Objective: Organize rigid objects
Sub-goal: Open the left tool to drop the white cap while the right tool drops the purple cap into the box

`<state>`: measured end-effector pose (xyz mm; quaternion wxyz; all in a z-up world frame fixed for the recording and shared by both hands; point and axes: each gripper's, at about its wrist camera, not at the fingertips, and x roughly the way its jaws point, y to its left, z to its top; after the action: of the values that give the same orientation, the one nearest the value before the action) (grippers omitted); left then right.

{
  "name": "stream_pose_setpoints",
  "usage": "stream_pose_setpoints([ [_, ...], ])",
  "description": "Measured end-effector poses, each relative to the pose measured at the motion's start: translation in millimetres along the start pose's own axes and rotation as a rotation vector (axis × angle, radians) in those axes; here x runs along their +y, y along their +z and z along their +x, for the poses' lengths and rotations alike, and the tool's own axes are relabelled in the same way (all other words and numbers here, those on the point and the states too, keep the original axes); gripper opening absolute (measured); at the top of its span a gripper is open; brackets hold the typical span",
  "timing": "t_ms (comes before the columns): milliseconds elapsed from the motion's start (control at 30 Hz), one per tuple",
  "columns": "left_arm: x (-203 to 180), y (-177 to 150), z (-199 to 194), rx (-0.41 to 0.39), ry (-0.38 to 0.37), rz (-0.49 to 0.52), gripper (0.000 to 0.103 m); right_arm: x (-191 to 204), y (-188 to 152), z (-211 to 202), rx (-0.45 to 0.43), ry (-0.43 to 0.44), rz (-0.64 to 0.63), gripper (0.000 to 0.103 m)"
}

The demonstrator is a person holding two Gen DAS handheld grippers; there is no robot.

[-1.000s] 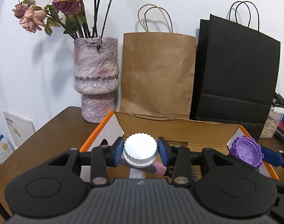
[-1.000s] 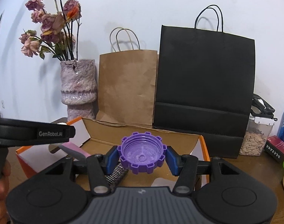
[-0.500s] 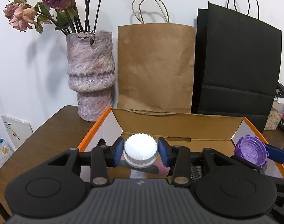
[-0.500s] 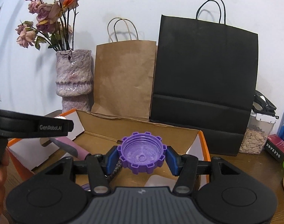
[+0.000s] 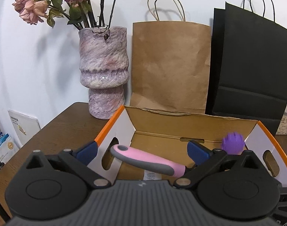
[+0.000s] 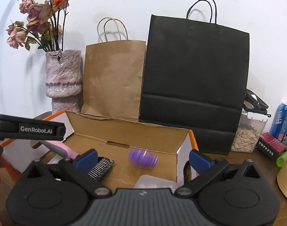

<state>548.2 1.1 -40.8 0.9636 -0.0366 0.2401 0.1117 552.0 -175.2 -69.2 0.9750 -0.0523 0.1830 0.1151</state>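
An open cardboard box [image 5: 183, 120] with orange edges sits on the brown table; it also shows in the right wrist view [image 6: 124, 130]. My left gripper [image 5: 142, 151] is open and empty above the box. My right gripper [image 6: 142, 158] is open too. A purple cap [image 6: 143, 158] is blurred in mid-air between its fingers, over the box; it also shows in the left wrist view [image 5: 233, 143]. A pink-handled pet brush [image 5: 149, 160] lies in the box, its metal teeth [image 6: 102, 167] visible. The white cap is out of sight.
A purple vase [image 5: 103, 69] with dried roses, a brown paper bag [image 5: 169, 66] and a black paper bag [image 6: 194, 82] stand behind the box. A seed jar [image 6: 247, 133], a blue can [image 6: 281, 120] and a small dark box [image 6: 269, 146] stand at the right.
Both grippers opened. The white cap left the left gripper and is gone from view. The purple cap left the right gripper and is dropping toward the box.
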Motion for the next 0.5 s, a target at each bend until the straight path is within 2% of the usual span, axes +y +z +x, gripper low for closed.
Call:
stream_pose_setpoints([
  [500,1,1,-10,-0.02,-0.01,-0.004,0.103,-3,-1,-7,-0.004,-0.012,0.009,0.103],
])
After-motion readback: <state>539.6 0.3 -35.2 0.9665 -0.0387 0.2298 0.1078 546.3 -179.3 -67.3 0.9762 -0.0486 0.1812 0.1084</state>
